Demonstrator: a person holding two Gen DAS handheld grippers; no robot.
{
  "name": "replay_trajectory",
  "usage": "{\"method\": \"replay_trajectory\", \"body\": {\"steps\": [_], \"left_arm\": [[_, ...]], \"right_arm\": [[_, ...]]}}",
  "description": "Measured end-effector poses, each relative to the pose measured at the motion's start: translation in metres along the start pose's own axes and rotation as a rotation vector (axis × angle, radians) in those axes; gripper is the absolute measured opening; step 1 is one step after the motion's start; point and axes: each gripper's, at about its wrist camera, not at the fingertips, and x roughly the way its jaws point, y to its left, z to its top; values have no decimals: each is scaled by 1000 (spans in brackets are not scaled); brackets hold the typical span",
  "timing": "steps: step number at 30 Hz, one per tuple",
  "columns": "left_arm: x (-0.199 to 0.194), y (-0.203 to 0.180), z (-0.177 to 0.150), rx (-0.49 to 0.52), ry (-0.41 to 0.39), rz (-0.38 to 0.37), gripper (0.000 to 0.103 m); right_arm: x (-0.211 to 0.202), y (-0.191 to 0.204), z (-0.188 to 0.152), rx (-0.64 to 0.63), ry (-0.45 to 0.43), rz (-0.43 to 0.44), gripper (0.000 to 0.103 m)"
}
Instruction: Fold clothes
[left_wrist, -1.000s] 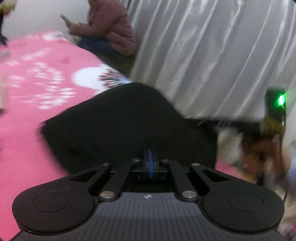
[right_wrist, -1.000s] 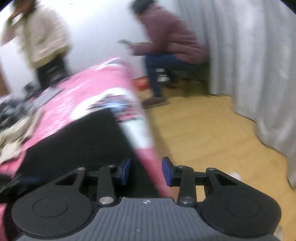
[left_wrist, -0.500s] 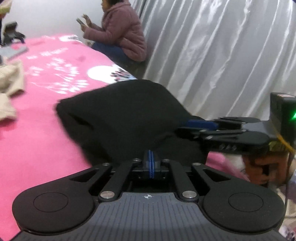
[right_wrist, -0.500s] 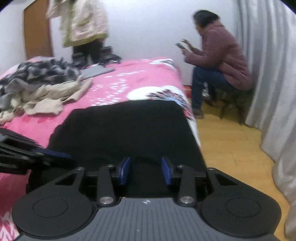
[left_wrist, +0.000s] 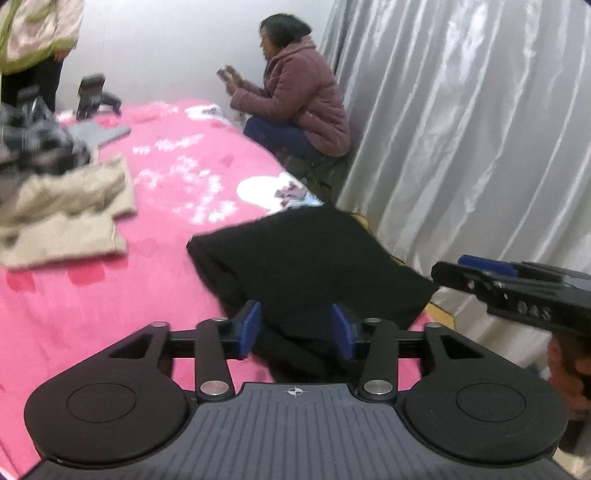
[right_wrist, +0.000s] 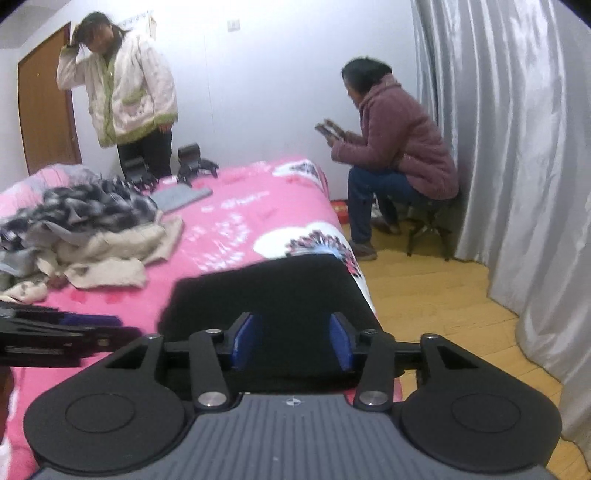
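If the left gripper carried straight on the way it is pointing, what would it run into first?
Most likely the black garment lying on the pink bed: it fills the view directly ahead of the left gripper, whose jaws are opening with nothing gripped. Depth is hard to judge.

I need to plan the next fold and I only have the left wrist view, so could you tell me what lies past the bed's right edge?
Observer: Bare wooden floor, running up to the grey curtain.
Operator: Thank you; does the black garment reach that edge?
Observer: Yes, the black garment lies along the bed's right edge.
Operator: Is the right gripper gripping it?
Observer: No, the right gripper is opening, its blue pads apart above the cloth.
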Motion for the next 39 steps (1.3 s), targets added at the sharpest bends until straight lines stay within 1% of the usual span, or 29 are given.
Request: {"method": "replay_trajectory", "body": {"steps": [1, 3, 4, 5, 6, 7, 8, 9, 11, 13, 16, 19, 20, 22, 25, 28, 33, 37, 39], "left_arm": [[-4, -8, 5, 28, -12, 2, 61], [-13, -25, 17, 94, -48, -3, 74], [-17, -33, 21, 123, -67, 1, 77], [-19, -40, 26, 149, -79, 22, 83], [-20, -45, 29, 165, -86, 47, 94], [-22, -47, 31, 163, -88, 69, 100], [-25, -46, 30, 136, -95, 59, 103], [-29, -43, 30, 104, -102, 42, 103], [-35, -39, 23, 34, -102, 18, 103], [-36, -39, 14, 8, -85, 22, 103], [-34, -45, -3, 49, -42, 57, 103], [-30, -48, -26, 107, -31, 131, 103], [-30, -48, -31, 124, -24, 141, 103], [-29, -47, -39, 147, -4, 132, 103], [-31, -42, -39, 117, -1, 136, 103], [-36, -37, -35, 74, -26, 126, 103], [-35, -33, -37, 58, -54, 167, 103], [-35, -36, -38, 104, -54, 194, 103], [-34, -42, -39, 145, -44, 235, 103]], "right_arm": [[-9, 4, 2, 1, -10, 4, 52], [-24, 10, 7, 1, -27, 15, 53], [-30, 11, 10, 0, -32, 14, 53], [-36, 11, 13, 5, -36, 4, 54], [-42, 10, 15, 22, -39, -12, 55], [-48, 7, 17, 48, -41, -28, 56], [-53, 4, 17, 73, -44, -42, 59], [-58, 1, 17, 94, -48, -60, 61], [-66, -6, 15, 135, -56, -95, 61], [-71, -9, 13, 149, -63, -124, 61], [-77, -10, 8, 173, -65, -140, 62], [-82, -6, 4, 188, -66, -131, 63], [-82, -4, 2, 186, -64, -132, 64], [-82, 2, 0, 172, -62, -141, 64], [-82, 14, -3, 131, -56, -149, 64], [-82, 20, -4, 111, -51, -136, 65], [-80, 28, -3, 93, -45, -130, 66], [-81, 31, -3, 88, -43, -126, 66], [-81, 30, -2, 90, -42, -127, 66]]}}
